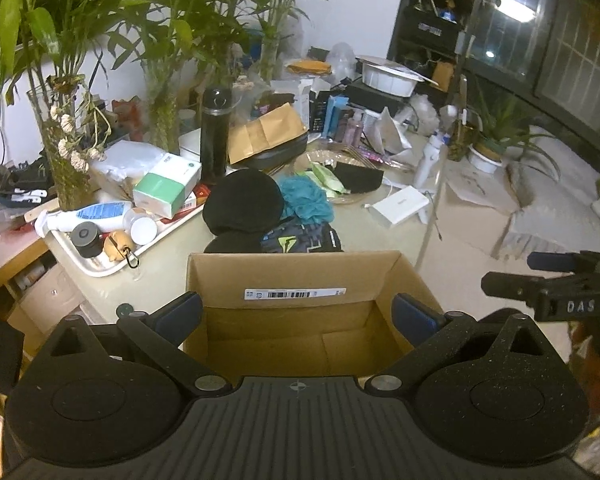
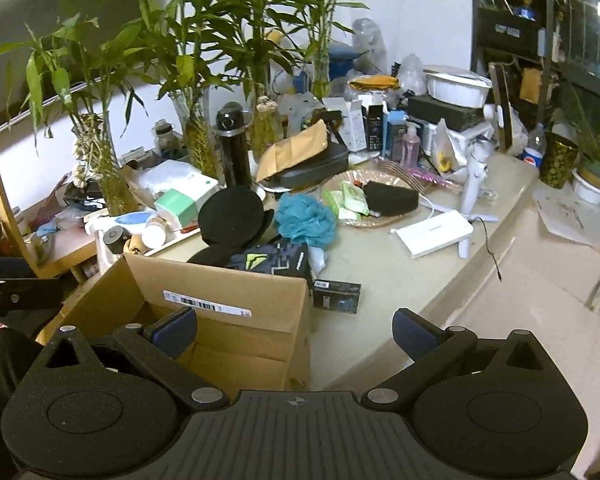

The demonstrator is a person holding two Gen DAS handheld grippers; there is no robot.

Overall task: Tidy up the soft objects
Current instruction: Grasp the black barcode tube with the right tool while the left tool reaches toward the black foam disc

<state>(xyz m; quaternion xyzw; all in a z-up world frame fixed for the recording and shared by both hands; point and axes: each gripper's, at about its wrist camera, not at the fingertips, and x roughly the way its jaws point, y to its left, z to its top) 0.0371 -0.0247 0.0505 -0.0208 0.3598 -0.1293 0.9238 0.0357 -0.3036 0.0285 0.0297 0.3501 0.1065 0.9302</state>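
Observation:
An open cardboard box [image 1: 292, 276] [image 2: 220, 292] stands at the table's near edge, its inside bare. Behind it lie a black round soft hat [image 1: 242, 202] [image 2: 234, 212], a teal mesh bath sponge [image 1: 306, 200] [image 2: 306, 220] and a dark patterned fabric item with a green mark [image 1: 300, 238] [image 2: 272, 260]. A black pad [image 1: 358, 178] [image 2: 392, 196] lies on a plate farther back. My left gripper [image 1: 298, 316] is open and empty above the box. My right gripper [image 2: 296, 330] is open and empty over the box's right wall. The right gripper also shows in the left wrist view [image 1: 552, 284].
A white tray [image 1: 100, 268] of bottles, a black flask [image 1: 216, 132] [image 2: 234, 144], glass vases with bamboo [image 1: 64, 152] [image 2: 196, 132], a white flat box [image 1: 400, 204] [image 2: 436, 232] and a small black box [image 2: 336, 296] crowd the beige table [image 2: 380, 280]. The table's right edge drops to the floor.

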